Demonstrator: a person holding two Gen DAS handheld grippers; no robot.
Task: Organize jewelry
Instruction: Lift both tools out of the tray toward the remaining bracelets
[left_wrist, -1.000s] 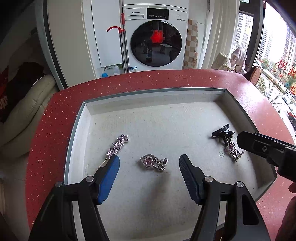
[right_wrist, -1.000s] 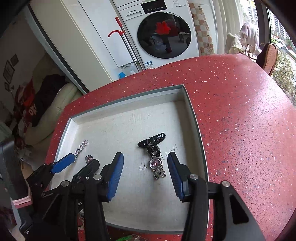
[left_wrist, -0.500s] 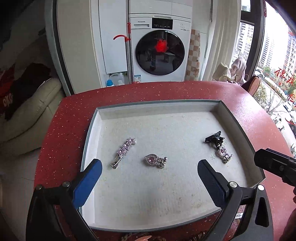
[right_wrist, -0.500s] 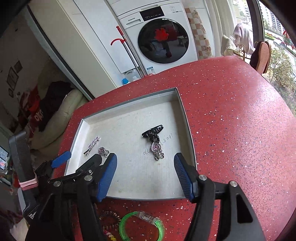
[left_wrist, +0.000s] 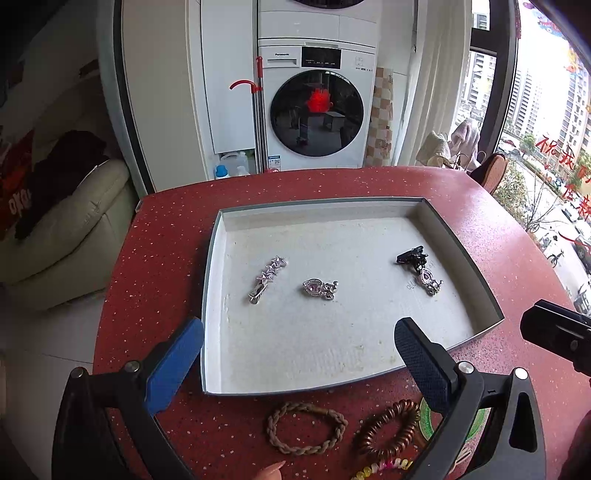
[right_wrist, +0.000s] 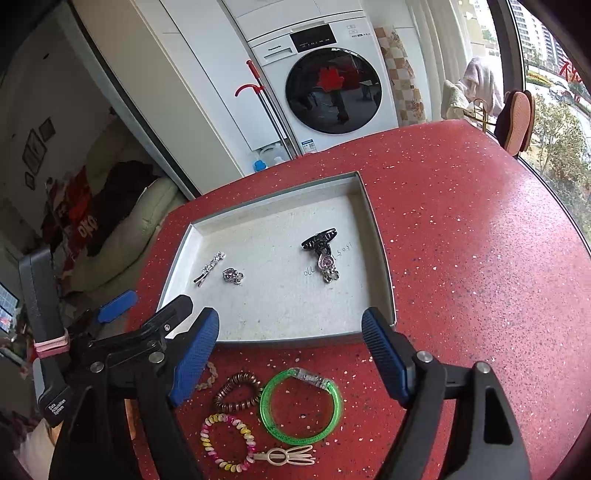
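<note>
A shallow grey tray (left_wrist: 213, 295) on the red table holds a silver star hair clip (left_wrist: 267, 278), a heart pendant (left_wrist: 318, 288), a black claw clip (left_wrist: 412, 256) and a pink heart earring (left_wrist: 428, 278). My left gripper (left_wrist: 297, 332) hangs wide open above the tray's near edge, holding nothing. My right gripper (right_wrist: 291, 317) hovers over the tray's (right_wrist: 384, 273) near rim; its jaws are opening and nothing is between them. In front of the tray lie a braided brown bracelet (left_wrist: 306, 428), a copper coil tie (right_wrist: 238, 391), a green bangle (right_wrist: 301, 406), a pastel bead bracelet (right_wrist: 227, 441) and a cream hairpin (right_wrist: 288, 458).
The red speckled table (right_wrist: 480, 258) stretches to the right of the tray. A washing machine (left_wrist: 314, 107) stands behind it, a cream sofa (left_wrist: 74, 229) to the left, a window (left_wrist: 546, 129) to the right. A person's fingertip (left_wrist: 271, 472) shows at the bottom edge.
Both grippers drew back and up from the tray floor, and their jaws spread wider. The bracelets and hairpin in front of the tray came into view.
</note>
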